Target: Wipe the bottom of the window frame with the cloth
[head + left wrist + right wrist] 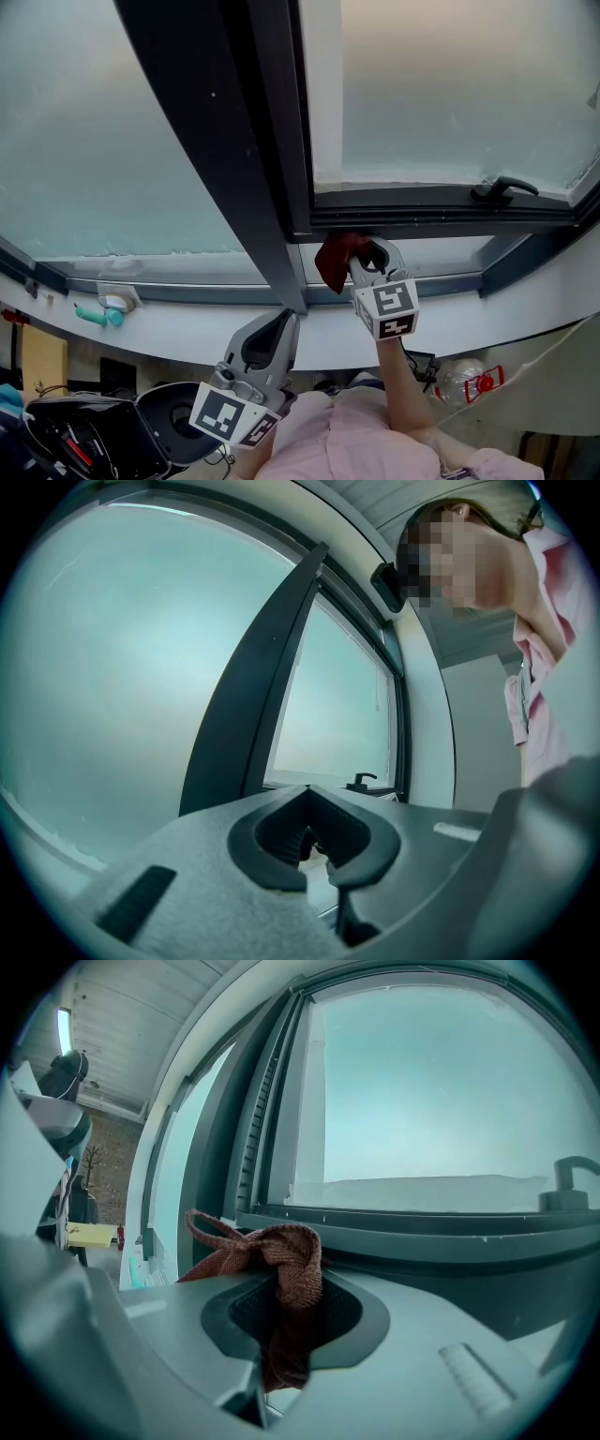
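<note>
A dark red cloth (334,259) is bunched between the jaws of my right gripper (371,255), which is shut on it. The cloth sits just under the dark bottom rail of the open window sash (441,221), above the grey lower frame channel (450,279). In the right gripper view the cloth (292,1265) bulges out of the right gripper (281,1327) and hangs down through the jaws, close to the frame rail (422,1227). My left gripper (277,323) is lower, near the white sill, shut with nothing in it; the left gripper view shows the left gripper (315,851) pointing at the glass.
A black window handle (504,189) sits on the sash rail at the right. A thick dark mullion (234,159) runs diagonally between the panes. On the white sill (169,330) lies a teal object (97,316). Below are a plastic bottle (467,380) and a black container (173,424).
</note>
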Available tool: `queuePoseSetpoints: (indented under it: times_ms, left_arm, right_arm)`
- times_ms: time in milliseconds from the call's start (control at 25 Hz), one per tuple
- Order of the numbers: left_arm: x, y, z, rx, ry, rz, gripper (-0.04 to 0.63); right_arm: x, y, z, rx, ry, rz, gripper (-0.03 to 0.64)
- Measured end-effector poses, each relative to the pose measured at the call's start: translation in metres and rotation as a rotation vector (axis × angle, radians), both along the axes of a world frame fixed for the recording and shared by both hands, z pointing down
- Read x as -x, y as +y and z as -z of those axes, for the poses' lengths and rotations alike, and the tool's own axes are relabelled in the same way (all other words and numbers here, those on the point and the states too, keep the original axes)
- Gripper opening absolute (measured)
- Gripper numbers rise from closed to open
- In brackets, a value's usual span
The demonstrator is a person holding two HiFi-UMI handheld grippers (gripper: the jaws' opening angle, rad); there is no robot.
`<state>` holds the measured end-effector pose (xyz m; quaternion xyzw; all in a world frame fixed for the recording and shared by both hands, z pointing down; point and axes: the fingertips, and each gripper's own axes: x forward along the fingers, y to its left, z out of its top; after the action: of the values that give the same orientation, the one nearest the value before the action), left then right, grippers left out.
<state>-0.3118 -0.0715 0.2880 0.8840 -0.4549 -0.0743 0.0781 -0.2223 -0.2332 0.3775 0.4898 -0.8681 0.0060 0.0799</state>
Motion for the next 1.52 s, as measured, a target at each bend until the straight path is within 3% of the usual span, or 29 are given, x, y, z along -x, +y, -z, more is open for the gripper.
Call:
queuePoseSetpoints:
  times_ms: [240,440,640,1040,1520]
  left_arm:
    - [-0.008,-0.004,-0.011,0.013,-0.089,0.024,-0.002]
    - [-0.015,-0.008,-0.014,0.007,-0.118,0.068,-0.002]
    - [-0.037,-0.011,-0.008,-0.036,-0.106,0.154,-0.002]
    - [-0.097,-0.013,-0.001,-0.051,-0.149,0.147,-0.002]
    - [-0.126,-0.016,0.003,-0.038,-0.156,0.19,-0.002]
  right_arm:
    - [-0.01,0.0,0.002,-0.008,-0.003,-0.009,0.069]
    - [-0.029,-0.001,0.0,-0.016,-0.015,-0.029,0.069]
    - [-0.038,0.0,0.002,-0.027,-0.023,0.031,0.068]
    - [-0.052,0.001,0.006,-0.027,-0.001,0.145,0.067]
    - [-0.074,0.0,0.007,-0.026,-0.004,0.194,0.067]
